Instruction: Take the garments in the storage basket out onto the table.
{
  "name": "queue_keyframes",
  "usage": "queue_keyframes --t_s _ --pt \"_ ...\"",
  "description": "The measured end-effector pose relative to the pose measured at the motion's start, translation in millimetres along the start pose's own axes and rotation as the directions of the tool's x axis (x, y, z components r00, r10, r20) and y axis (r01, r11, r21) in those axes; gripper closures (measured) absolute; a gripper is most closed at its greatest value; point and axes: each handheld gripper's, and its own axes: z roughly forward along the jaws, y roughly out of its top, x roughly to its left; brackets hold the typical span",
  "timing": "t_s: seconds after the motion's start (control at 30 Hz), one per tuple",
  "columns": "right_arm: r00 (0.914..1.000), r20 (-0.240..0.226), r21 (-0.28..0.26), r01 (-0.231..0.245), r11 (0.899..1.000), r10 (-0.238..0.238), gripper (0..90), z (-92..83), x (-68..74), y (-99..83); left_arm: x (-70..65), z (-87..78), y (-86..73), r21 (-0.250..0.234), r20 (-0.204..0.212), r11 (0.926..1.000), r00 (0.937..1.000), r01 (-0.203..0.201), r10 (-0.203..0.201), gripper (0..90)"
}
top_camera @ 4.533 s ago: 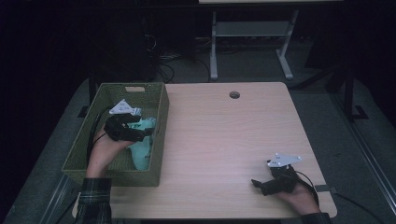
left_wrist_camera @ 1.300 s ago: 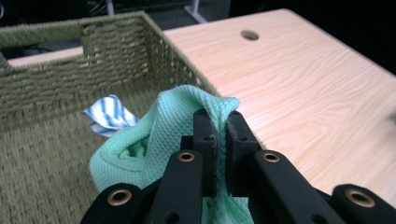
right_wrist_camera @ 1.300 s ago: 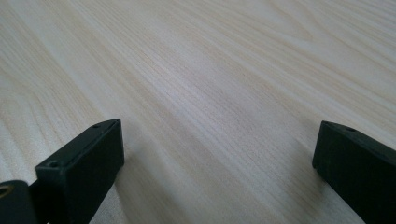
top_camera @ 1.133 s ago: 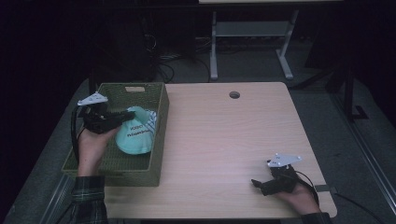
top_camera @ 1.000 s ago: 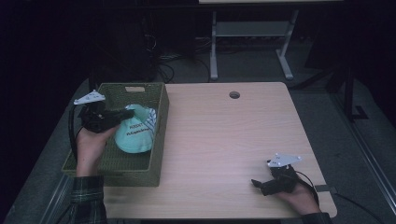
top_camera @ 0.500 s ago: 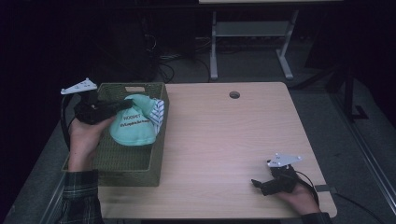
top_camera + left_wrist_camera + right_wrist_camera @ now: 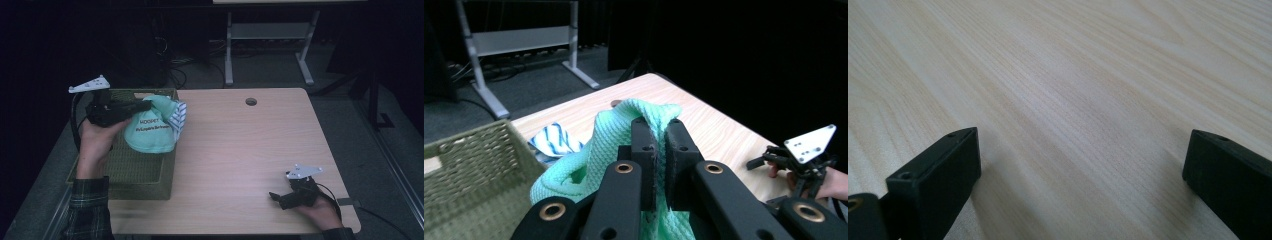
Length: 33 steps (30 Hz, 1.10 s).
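Jaws spread wide, the right gripper (image 7: 296, 195) rests near the table's (image 7: 240, 150) front right edge, empty, with bare wood between its pads. Farther back on the left, the left gripper (image 7: 142, 106) is clamped on a mint-green knitted cloth (image 7: 150, 131) with a blue-striped piece (image 7: 177, 116) hanging beside it. The bundle hangs straight below the jaws, above the far end of the woven basket (image 7: 135, 172), its long axis drooping downward. The left hand is plainly the nearer one. Compared with a second ago, the cloth has risen clear of the basket's inside and drifted toward the far rim; the right gripper has not moved.
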Motion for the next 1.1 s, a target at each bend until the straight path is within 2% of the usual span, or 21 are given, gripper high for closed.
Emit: queue_keyframes --t_s 0.07,0.1,0.13,0.23,0.33,0.37,0.43,0.47,0.53,0.73,0.77,0.87,1.1 --pt "1.0000 0.000 0.000 0.000 1.000 0.000 1.7 0.0 0.0 0.0 -2.8 1.2 2.4 -0.006 0.020 1.0000 0.9998 -0.002 0.002 84.7" --pt "1.0000 0.000 0.000 0.000 1.000 0.000 1.8 0.0 0.0 0.0 -6.4 2.8 4.3 -0.021 0.054 0.9998 0.9985 0.000 0.001 84.7" --pt "1.0000 0.000 0.000 0.000 1.000 0.000 1.8 0.0 0.0 0.0 -8.8 3.8 5.4 -0.024 0.065 0.9997 0.9979 -0.002 0.003 84.8" --pt "1.0000 0.000 0.000 0.000 1.000 0.000 1.8 0.0 0.0 0.0 -14.6 6.5 8.2 -0.025 0.074 0.9996 0.9972 -0.014 0.015 84.8" --pt "1.0000 0.000 0.000 0.000 1.000 0.000 1.8 0.0 0.0 0.0 -26.0 13.2 13.9 -0.030 0.106 0.9989 0.9936 -0.036 0.039 84.7" --pt "1.0000 0.000 0.000 0.000 1.000 0.000 1.8 0.0 0.0 0.0 -26.0 13.2 13.9 -0.030 0.106 0.9989 0.9936 -0.036 0.039 84.8" --pt "1.0000 0.000 0.000 0.000 1.000 0.000 1.8 0.0 0.0 0.0 -32.0 19.4 16.0 -0.040 0.148 0.9985 0.9880 -0.037 0.043 84.8" --pt "1.0000 0.000 0.000 0.000 1.000 0.000 1.8 0.0 0.0 0.0 -32.0 19.4 16.0 -0.040 0.148 0.9985 0.9880 -0.037 0.043 84.8" --pt "1.0000 -0.001 -0.001 -0.001 1.000 0.001 1.8 0.1 0.1 0.0 -38.7 26.5 17.3 -0.038 0.171 0.9983 0.9839 -0.044 0.050 84.8" --pt "1.0000 -0.001 -0.001 -0.002 1.000 0.002 1.7 0.1 0.1 0.0 -50.9 39.5 17.7 -0.027 0.200 0.9972 0.9770 -0.070 0.074 84.8" --pt "1.0000 -0.001 -0.001 -0.002 1.000 0.002 1.7 0.0 0.2 0.0 -55.0 44.8 17.1 -0.026 0.214 0.9967 0.9734 -0.077 0.081 84.7" --pt "1.0000 -0.001 0.000 -0.002 1.000 0.002 1.7 0.0 0.2 0.0 -59.7 52.1 14.7 -0.028 0.230 0.9964 0.9694 -0.080 0.085 84.7" --pt "1.0000 -0.001 0.000 -0.003 1.000 0.003 1.7 0.0 0.2 0.0 -65.6 66.6 4.0 -0.019 0.252 0.9966 0.9643 -0.080 0.082 84.7"
